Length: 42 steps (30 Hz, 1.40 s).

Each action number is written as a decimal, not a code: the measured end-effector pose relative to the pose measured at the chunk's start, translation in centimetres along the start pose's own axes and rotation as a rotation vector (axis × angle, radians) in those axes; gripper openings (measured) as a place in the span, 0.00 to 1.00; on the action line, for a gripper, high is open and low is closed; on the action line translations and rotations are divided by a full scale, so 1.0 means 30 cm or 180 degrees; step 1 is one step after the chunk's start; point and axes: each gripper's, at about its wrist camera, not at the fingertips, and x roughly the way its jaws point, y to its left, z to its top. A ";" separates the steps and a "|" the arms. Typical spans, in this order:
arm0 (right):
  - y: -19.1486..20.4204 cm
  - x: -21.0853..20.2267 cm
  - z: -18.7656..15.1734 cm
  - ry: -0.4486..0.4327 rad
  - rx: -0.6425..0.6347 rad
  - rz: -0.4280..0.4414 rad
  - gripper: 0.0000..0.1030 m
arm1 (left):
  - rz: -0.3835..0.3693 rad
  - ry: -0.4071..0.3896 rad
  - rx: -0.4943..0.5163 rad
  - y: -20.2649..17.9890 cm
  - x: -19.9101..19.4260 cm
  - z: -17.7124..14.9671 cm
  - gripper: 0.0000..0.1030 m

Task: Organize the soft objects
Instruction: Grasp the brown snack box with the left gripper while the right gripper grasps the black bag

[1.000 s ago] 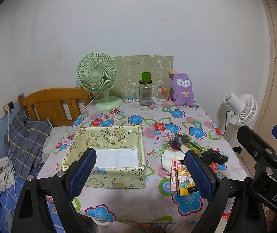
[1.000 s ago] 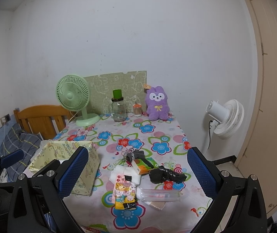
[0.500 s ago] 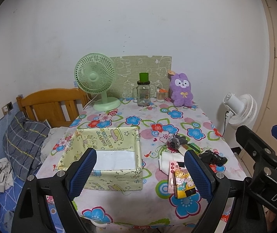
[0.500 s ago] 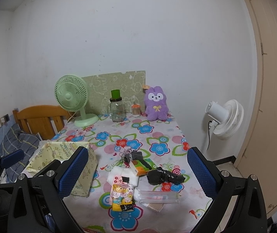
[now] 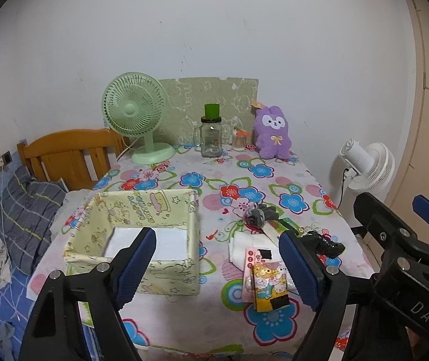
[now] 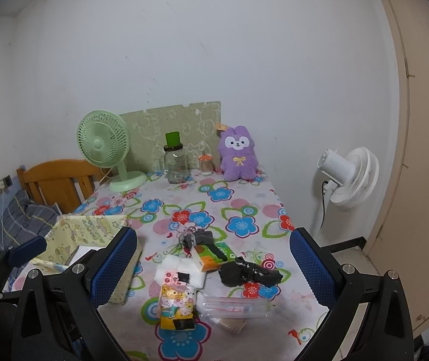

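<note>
Landmark = the yellow-green fabric box [image 5: 142, 240], open top, white liner at its bottom, sitting on the floral tablecloth [image 5: 184, 310] near the table's front-left edge.

Left gripper [image 5: 216, 264] hangs above the table's front edge, over the box's near-right corner. Jaws wide but closing; nothing between the pads, no contact w/ anything.

Right gripper [image 6: 211, 267] is to the right of the box, above the clutter pile. Jaws wide apart, nothing gripped.

Soft stuff, all right of the box & outside it:
- white folded tissue/cloth [image 6: 181, 270], nearest to the box of the pile
- yellow cartoon packet [image 6: 178, 307] in front of that, overlapping a pink packet [image 5: 252, 263]
- black crumpled soft item [image 6: 249, 273], further right
- grey knit bundle [image 5: 258, 213] w/ keys, behind the white cloth
- orange-green small carton [image 6: 214, 254] btwn the grey bundle & black item
- clear plastic bag [image 6: 235, 305] front-right of the yellow packet

Well behind the box, at the wall: green desk fan [image 5: 137, 120], glass jar [image 5: 211, 137] w/ green cup on its lid, purple plush bunny [image 5: 273, 134] upright. White fan [image 6: 349, 177] stands off the table, far right of the box. Wooden headboard [image 5: 70, 153] & plaid pillow [image 5: 28, 213] lie left of it.
</note>
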 end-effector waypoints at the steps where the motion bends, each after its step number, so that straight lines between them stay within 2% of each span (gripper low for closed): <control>1: -0.009 0.007 -0.004 0.0003 0.0002 0.0004 0.99 | -0.0004 0.0008 0.0003 -0.007 0.008 -0.002 0.83; 13: -0.072 0.136 -0.062 0.0238 -0.0010 0.0020 0.95 | -0.0047 0.0221 0.0019 -0.086 0.138 -0.054 0.82; 26: -0.107 0.267 -0.164 0.0534 -0.0022 0.0069 0.92 | -0.0166 0.0604 0.0171 -0.152 0.291 -0.137 0.82; 35: -0.103 0.343 -0.235 0.0755 0.0014 0.0106 0.92 | -0.0184 0.0848 0.0235 -0.161 0.360 -0.200 0.82; 42: -0.099 0.389 -0.272 0.0883 0.0013 0.0106 0.92 | -0.0187 0.0925 0.0308 -0.186 0.393 -0.233 0.82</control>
